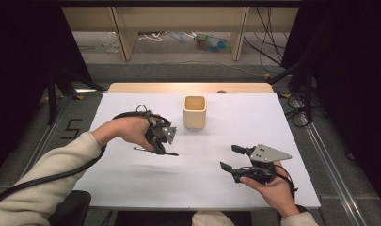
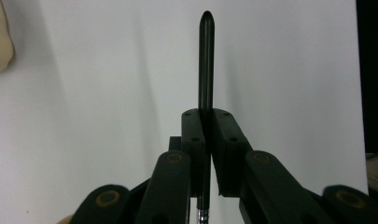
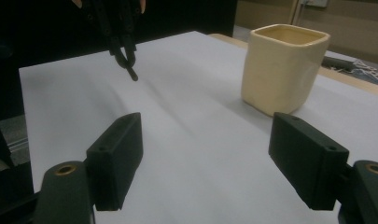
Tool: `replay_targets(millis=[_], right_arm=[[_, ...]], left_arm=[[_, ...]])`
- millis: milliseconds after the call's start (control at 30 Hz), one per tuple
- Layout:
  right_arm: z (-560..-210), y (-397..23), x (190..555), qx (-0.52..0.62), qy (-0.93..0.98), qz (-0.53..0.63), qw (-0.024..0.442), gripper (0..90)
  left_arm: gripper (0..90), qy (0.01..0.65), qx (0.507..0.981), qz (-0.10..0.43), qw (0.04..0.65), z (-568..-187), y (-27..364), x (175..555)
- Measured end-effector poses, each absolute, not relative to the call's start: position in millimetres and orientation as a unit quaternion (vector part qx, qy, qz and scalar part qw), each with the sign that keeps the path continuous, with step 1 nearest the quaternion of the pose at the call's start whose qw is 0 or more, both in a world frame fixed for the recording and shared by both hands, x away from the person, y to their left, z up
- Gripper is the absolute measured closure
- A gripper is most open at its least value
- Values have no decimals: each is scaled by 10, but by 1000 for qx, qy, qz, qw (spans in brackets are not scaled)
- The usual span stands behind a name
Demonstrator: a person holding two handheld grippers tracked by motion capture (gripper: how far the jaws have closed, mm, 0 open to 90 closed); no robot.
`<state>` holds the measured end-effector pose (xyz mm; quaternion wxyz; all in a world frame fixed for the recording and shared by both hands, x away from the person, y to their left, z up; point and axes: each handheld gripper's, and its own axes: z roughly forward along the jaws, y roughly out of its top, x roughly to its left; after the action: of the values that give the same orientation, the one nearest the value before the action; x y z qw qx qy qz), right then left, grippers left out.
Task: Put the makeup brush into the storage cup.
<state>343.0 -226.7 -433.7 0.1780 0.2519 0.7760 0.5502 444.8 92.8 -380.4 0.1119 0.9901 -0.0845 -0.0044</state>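
Observation:
My left gripper (image 1: 159, 147) is shut on a thin black pen (image 1: 156, 151) and holds it a little above the white table (image 1: 131, 183), left of centre. In the left gripper view the pen (image 2: 206, 60) sticks straight out past the closed jaws of the left gripper (image 2: 206, 116). A cream square cup (image 1: 194, 112) stands upright behind it, towards the back middle. My right gripper (image 1: 231, 158) rests low at the front right, open, with nothing between its fingers. The right gripper view looks past the right gripper (image 3: 205, 154) to the cup (image 3: 282, 70) and to the left gripper (image 3: 123, 46) with the pen tip (image 3: 132, 73).
The white sheet covers a wooden tabletop whose far edge (image 1: 188, 87) shows behind the cup. Dark curtains flank both sides. Cables lie on the floor at the right (image 1: 298, 113). A black cable (image 1: 47, 179) trails from the left gripper along the sleeve.

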Motion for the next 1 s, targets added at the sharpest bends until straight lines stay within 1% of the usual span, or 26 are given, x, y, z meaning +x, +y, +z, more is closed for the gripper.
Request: replay_targets(millis=[333, 467, 700, 733, 867, 1000], right_arm=[[-4347, -2054, 3492, 230, 795, 538, 159, 299], [-4378, -1974, 3521, 219, 791, 551, 153, 307], [-4375, -1865, 3539, 205, 801, 546, 138, 331], [-4381, -1838, 3540, 208, 797, 548, 143, 337], [-4371, -1785, 3558, 196, 806, 543, 132, 356], [-4377, -1732, 3563, 192, 803, 548, 131, 371]], left_arm=[[840, -116, 987, -2, 110, -3732, 668, 4360], [840, -123, 987, -3, 107, -3710, 584, 4330], [839, -134, 985, -2, 106, -3675, 479, 4309], [840, -137, 985, -2, 105, -3673, 464, 4306], [840, -144, 984, 0, 104, -3653, 406, 4290], [840, -148, 983, 1, 105, -3644, 363, 4276]])
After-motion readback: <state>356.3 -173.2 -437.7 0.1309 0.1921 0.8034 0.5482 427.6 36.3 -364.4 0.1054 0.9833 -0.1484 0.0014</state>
